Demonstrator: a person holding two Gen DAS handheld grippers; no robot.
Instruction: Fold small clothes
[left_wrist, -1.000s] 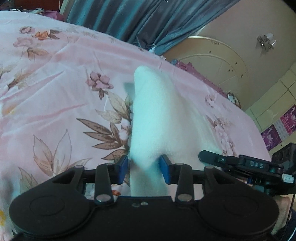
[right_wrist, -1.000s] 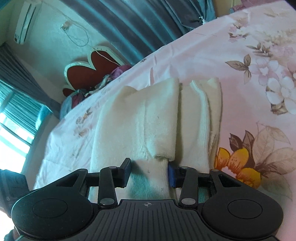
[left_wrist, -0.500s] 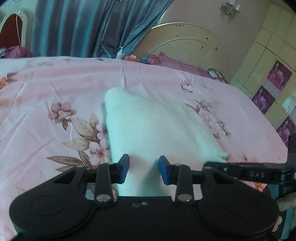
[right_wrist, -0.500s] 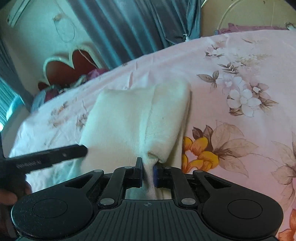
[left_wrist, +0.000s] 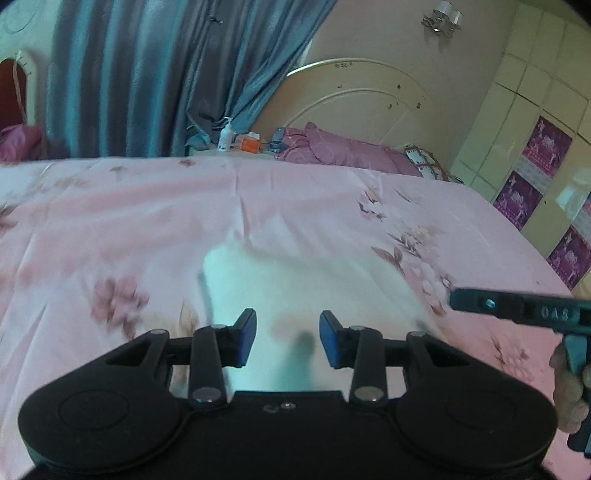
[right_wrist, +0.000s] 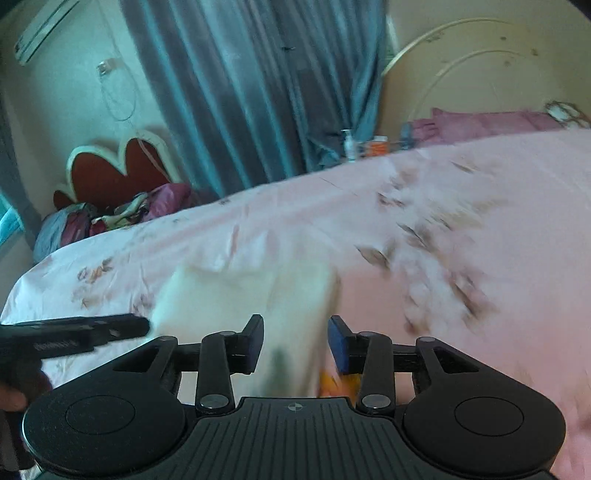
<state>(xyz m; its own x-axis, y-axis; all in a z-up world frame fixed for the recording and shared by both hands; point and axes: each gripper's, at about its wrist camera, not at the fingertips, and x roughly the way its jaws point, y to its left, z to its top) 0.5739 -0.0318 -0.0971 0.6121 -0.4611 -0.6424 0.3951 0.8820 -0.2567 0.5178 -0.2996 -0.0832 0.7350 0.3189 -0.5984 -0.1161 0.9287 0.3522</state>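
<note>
A white folded garment (left_wrist: 295, 284) lies flat on the pink floral bedsheet (left_wrist: 110, 221), blurred by motion. My left gripper (left_wrist: 287, 338) is open, its blue pads apart over the near edge of the garment, holding nothing. In the right wrist view the same garment (right_wrist: 236, 299) lies on the sheet, and my right gripper (right_wrist: 295, 343) is open over its near right edge. The right gripper also shows at the right edge of the left wrist view (left_wrist: 517, 306); the left gripper shows at the left edge of the right wrist view (right_wrist: 74, 332).
A cream headboard (left_wrist: 354, 96) and purple pillows (left_wrist: 347, 151) stand at the far end of the bed. Blue curtains (left_wrist: 147, 74) hang behind. A bottle (left_wrist: 225, 134) and small boxes sit on a bedside stand. Clothes are piled by a red headboard (right_wrist: 110, 177).
Both grippers let go of the white garment and pulled back toward me. The right gripper went from shut to open. The garment now lies flat on the sheet.
</note>
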